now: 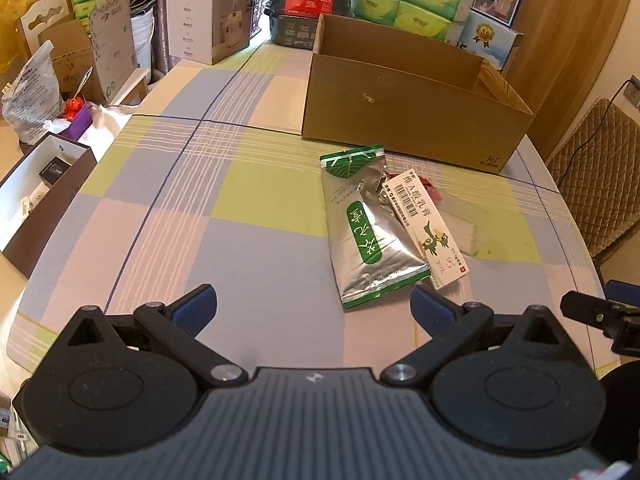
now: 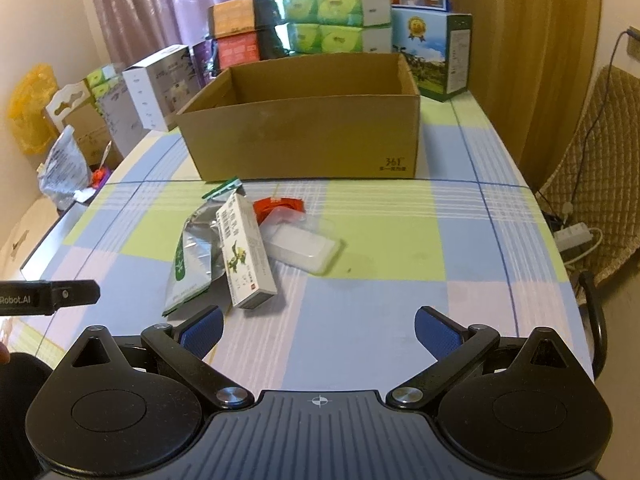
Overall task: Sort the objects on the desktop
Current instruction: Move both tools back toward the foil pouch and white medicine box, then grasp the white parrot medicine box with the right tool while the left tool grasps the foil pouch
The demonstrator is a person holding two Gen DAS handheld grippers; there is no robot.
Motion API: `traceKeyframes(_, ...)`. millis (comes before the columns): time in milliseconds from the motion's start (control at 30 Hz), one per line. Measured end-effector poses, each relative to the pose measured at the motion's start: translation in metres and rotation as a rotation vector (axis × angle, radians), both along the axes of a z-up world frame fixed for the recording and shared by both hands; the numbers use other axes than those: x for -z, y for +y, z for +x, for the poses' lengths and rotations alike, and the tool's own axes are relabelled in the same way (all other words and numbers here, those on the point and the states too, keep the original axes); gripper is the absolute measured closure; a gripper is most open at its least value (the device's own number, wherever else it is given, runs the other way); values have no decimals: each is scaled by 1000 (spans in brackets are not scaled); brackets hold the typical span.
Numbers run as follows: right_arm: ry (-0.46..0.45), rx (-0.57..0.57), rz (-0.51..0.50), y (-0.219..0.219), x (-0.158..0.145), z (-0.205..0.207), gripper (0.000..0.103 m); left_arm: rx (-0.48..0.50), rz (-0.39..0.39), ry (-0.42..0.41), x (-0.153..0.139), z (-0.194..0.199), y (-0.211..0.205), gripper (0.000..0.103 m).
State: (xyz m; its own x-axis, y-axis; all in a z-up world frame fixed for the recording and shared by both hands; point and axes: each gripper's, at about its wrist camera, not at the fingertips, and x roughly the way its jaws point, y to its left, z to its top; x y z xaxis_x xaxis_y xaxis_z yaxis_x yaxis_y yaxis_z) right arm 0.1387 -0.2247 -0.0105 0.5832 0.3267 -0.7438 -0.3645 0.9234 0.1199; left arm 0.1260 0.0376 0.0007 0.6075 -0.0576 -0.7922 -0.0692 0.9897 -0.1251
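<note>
Mid-table: pouch (image 1: 366, 228), carton (image 1: 428, 224) leaning across it (touching)
Far edge: box (image 2: 304, 140)
Left gripper (image 1: 314, 306): spread, empty
Right gripper (image 2: 318, 330): spread, empty

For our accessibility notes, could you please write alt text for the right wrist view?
The open right gripper hovers over a checked tablecloth, facing a small pile: a silver-green foil pouch, a white ointment carton, a red packet and a clear plastic case. An open cardboard box stands behind.

Checked tablecloth (image 2: 380, 320) carries 1 cardboard box (image 2: 304, 136), foil pouch (image 1: 368, 236), clear plastic case (image 2: 304, 250).
</note>
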Motion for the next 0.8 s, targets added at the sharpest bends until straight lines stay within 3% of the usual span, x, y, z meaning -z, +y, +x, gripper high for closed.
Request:
traceKeyframes(467,-37,-148,-55,33,26,10,5,13,0,2,9,21,4,2)
traceKeyframes(633,-26,-199,-85,47,42,21,22,28,-9,12,18,35,5,2)
traceKeyframes(800,-28,-250,-116,62,57,33,30,39,-16,31,30,51,6,2)
